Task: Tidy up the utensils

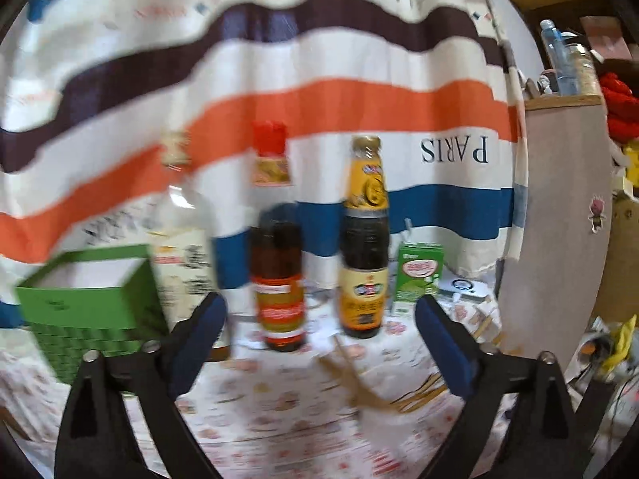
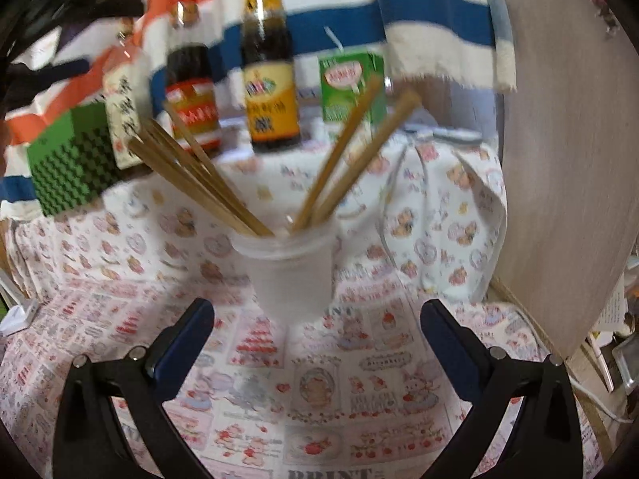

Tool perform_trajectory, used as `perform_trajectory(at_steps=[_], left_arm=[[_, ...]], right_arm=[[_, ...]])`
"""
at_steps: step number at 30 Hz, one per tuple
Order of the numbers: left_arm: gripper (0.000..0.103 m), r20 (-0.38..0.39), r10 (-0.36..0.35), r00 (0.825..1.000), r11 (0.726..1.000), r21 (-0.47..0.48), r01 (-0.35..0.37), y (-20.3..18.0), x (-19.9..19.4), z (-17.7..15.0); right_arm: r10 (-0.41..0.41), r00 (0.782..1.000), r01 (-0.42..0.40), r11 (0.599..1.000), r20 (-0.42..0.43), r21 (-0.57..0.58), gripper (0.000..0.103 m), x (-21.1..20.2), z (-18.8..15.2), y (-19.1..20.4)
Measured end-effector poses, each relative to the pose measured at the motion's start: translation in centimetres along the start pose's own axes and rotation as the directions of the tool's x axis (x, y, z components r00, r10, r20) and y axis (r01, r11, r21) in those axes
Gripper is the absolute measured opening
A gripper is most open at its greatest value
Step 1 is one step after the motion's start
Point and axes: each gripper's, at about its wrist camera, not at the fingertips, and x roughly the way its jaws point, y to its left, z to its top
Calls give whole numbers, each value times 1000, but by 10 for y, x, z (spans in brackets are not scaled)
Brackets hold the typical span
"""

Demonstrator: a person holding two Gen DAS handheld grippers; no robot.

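Chopsticks (image 2: 207,183) are standing bundled in a translucent plastic cup (image 2: 289,275), fanning out toward 10 and 1 o'clock in the right wrist view; more chopsticks (image 1: 415,393) are lying loose on the cloth at about 5 o'clock in the left wrist view. The right gripper (image 2: 317,343) is hovering just short of the cup, jaws spread wide and gripping nothing. The left gripper (image 1: 319,339) is likewise standing fully open and empty, facing a row of sauce bottles (image 1: 363,239). Judged step: collecting the loose sticks into the cup. To do it well, the left tool should be closing across the middle of the sticks, lifting them level, then tipping them in while the right tool is steadying the light cup, which is likely to topple. The floral printed tablecloth (image 2: 319,399) is lying wrinkled and soft over the table. Behind, a green basket (image 1: 92,307) is sitting at 9 o'clock, a green drink carton (image 1: 419,275) at 3 o'clock, and a striped curtain (image 1: 319,80) is hanging as backdrop, with a wooden panel (image 2: 559,159) at the right edge.
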Motion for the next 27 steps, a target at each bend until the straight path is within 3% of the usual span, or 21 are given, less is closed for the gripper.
perform_trajectory(at_steps=[5,12,27], left_arm=[[102,46,73,996,997,-34,-71,30,-45,-28],[102,-4,155,988,988,-24,-155,57,-66,-88],[102,-70,185,980,975,-112,-192,77,-63,-154]], right_arm=[[9,997,-10,1000,78,11,103,-13,5,3],[-1,992,5,1000,125,-28,103,-22,5,9],[11,990,2,996,143,-85,103,-19,-3,19]])
